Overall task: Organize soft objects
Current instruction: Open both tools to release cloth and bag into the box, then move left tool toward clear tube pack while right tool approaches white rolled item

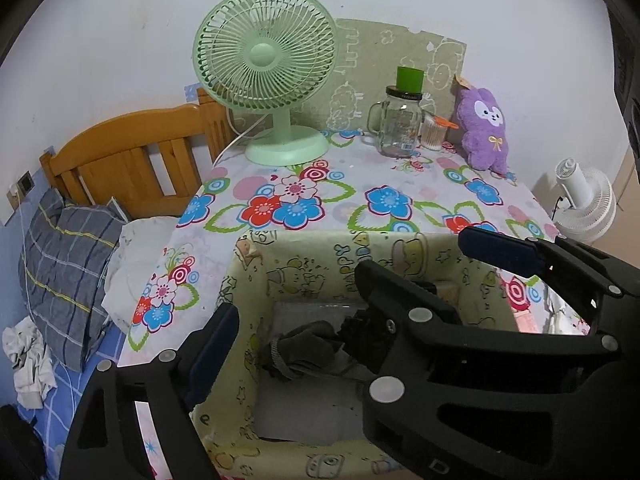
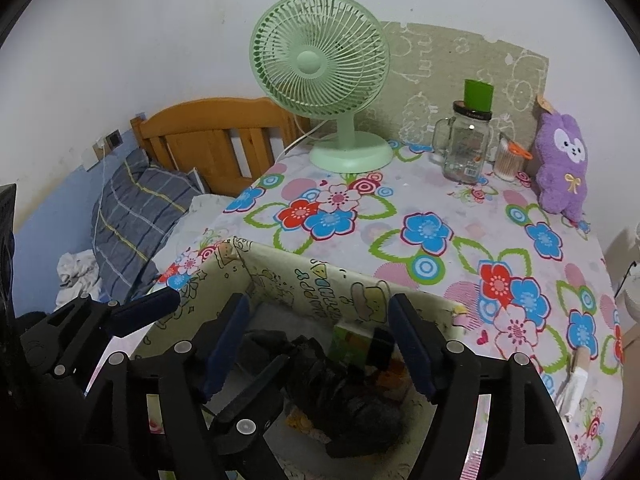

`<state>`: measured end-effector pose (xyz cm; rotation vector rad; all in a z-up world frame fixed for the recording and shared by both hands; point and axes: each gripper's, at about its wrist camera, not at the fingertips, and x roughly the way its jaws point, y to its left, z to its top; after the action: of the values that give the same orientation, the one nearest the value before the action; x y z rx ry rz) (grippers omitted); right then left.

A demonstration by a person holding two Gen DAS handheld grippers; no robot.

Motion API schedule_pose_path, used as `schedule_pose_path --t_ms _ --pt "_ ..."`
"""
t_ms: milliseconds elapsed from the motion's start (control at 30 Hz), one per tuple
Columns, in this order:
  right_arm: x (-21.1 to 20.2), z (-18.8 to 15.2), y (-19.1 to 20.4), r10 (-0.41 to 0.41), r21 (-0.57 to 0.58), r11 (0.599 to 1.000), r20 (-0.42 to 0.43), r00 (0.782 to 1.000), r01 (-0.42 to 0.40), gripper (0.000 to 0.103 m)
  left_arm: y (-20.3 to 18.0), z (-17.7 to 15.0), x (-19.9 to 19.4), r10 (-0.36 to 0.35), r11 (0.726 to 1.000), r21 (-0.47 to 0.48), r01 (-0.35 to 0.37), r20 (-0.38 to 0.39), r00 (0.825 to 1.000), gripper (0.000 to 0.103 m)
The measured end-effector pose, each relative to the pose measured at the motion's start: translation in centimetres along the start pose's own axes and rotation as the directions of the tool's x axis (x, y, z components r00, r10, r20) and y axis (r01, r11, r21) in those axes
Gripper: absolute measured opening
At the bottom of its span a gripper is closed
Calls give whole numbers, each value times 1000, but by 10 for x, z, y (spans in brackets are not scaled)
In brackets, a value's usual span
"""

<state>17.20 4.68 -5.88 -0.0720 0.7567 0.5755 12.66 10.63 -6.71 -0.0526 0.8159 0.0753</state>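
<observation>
A cream cartoon-print fabric box (image 1: 320, 264) stands at the near edge of the flowered table; it also shows in the right wrist view (image 2: 320, 280). Inside lie a grey sock-like cloth (image 1: 304, 350) and dark soft items (image 2: 344, 392). A purple plush bunny (image 1: 484, 128) sits at the table's far right, also in the right wrist view (image 2: 560, 164). My left gripper (image 1: 348, 304) is open over the box, holding nothing. My right gripper (image 2: 320, 344) is open above the box's inside, empty; it also reaches into the left wrist view (image 1: 416, 312).
A green desk fan (image 1: 268, 72), a glass mug jar with a green cap (image 1: 400, 120) and a cotton-swab pot (image 1: 434, 132) stand at the table's back. A bed with a plaid pillow (image 1: 68, 264) and a wooden headboard (image 1: 132, 160) lies left. A white fan (image 1: 584, 200) stands right.
</observation>
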Motion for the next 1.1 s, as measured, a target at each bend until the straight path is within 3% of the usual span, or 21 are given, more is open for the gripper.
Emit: schedule_pose_path --t_ms 500,1100 --pt "-48 -11 -15 -63 28 998 71 995 61 75 -27 -1 -28 -25 999 33 23 51 998 95" --pt "-110 -33 -44 -149 89 987 152 977 136 86 -78 -7 -63 -63 993 103 51 116 991 99"
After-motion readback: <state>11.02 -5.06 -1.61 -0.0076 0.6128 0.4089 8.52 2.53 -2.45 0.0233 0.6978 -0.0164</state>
